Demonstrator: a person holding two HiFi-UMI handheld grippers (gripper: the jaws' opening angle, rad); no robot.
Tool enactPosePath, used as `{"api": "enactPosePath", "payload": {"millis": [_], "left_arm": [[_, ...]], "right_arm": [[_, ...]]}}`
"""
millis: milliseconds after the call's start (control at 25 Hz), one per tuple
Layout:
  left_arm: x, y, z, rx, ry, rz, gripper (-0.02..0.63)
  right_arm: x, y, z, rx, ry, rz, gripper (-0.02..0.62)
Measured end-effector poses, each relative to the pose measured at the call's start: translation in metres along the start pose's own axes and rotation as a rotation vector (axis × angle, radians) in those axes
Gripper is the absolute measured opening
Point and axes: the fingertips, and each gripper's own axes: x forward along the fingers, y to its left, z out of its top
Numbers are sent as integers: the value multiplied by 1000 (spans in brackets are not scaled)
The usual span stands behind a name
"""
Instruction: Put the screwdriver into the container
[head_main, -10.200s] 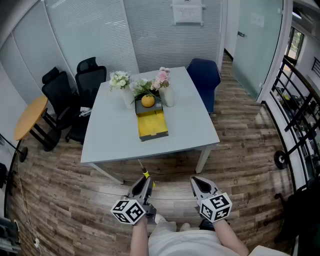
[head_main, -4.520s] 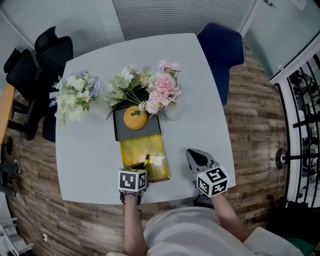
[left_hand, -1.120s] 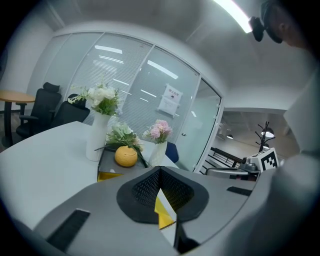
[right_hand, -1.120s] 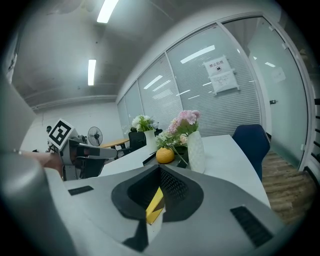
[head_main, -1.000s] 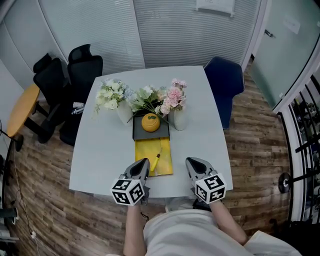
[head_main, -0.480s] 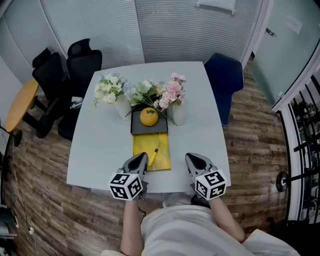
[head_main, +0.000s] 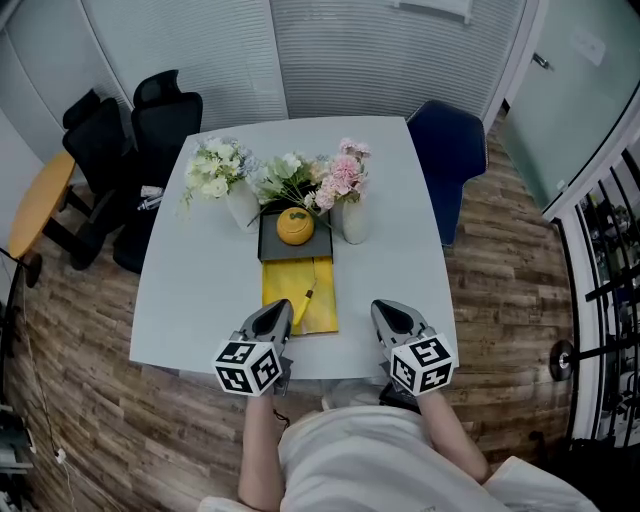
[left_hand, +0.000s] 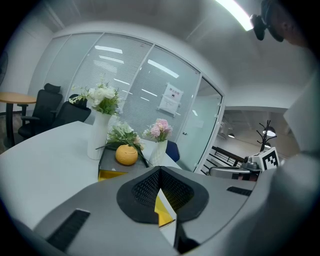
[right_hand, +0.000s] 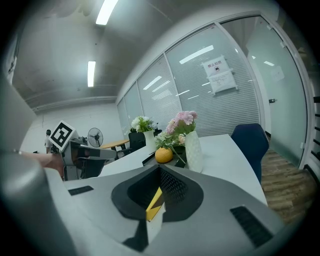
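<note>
A pale grey desk (head_main: 190, 300) stands on wood-plank floor (head_main: 500, 290). Toward its 12 o'clock edge, a white vase of white flowers (head_main: 228, 185) stands at 11 o'clock and a white vase of pink flowers (head_main: 350, 205) at 1 o'clock, with an orange rounded ornament (head_main: 293, 226) between them. A blue chair (head_main: 445, 150) stands at the desk's 2 o'clock corner, black office chairs (head_main: 140, 125) at 10 o'clock, and a round wooden table (head_main: 35, 205) at 9 o'clock.

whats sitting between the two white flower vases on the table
An orange round object on a dark tray sits between the left vase and the right vase; the head view shows it.
</note>
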Motion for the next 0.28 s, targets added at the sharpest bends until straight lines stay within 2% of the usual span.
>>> {"api": "enactPosePath", "payload": {"millis": [280], "left_arm": [[-3,2,-6,-34,-3,0,5]], "right_arm": [[-4,-2,-8,17,8,-5,15]]}}
